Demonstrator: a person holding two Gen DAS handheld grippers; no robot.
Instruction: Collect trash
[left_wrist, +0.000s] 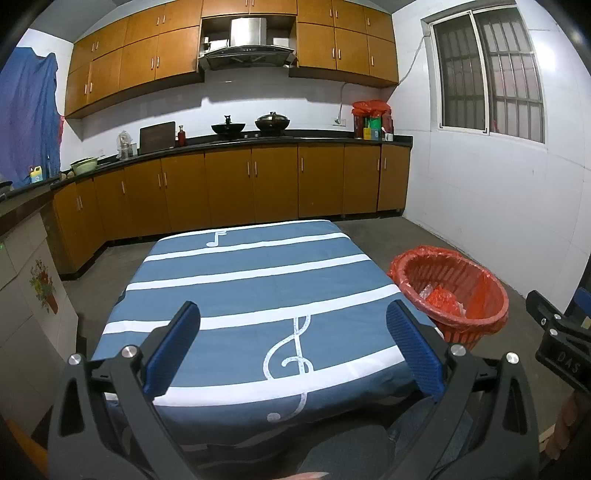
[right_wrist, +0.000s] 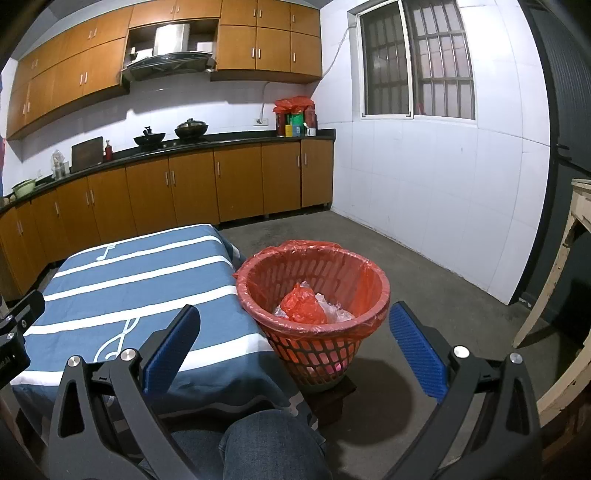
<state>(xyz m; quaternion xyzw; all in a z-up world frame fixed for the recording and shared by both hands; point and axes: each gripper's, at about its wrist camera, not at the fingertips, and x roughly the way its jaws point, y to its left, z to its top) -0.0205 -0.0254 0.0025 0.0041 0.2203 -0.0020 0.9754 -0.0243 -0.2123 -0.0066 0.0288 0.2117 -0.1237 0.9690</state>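
Red crumpled plastic trash (right_wrist: 303, 308) lies inside the red lattice plastic basket (right_wrist: 364, 275) beside the blue striped table's (left_wrist: 258, 288) right edge; the left gripper (left_wrist: 293, 319) and right gripper (right_wrist: 295, 323) both stand wide, holding nothing.

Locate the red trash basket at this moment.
The red trash basket stands on a small dark stand on the floor, right beside the table's right edge. It fills the centre of the right wrist view and sits right of the table in the left wrist view.
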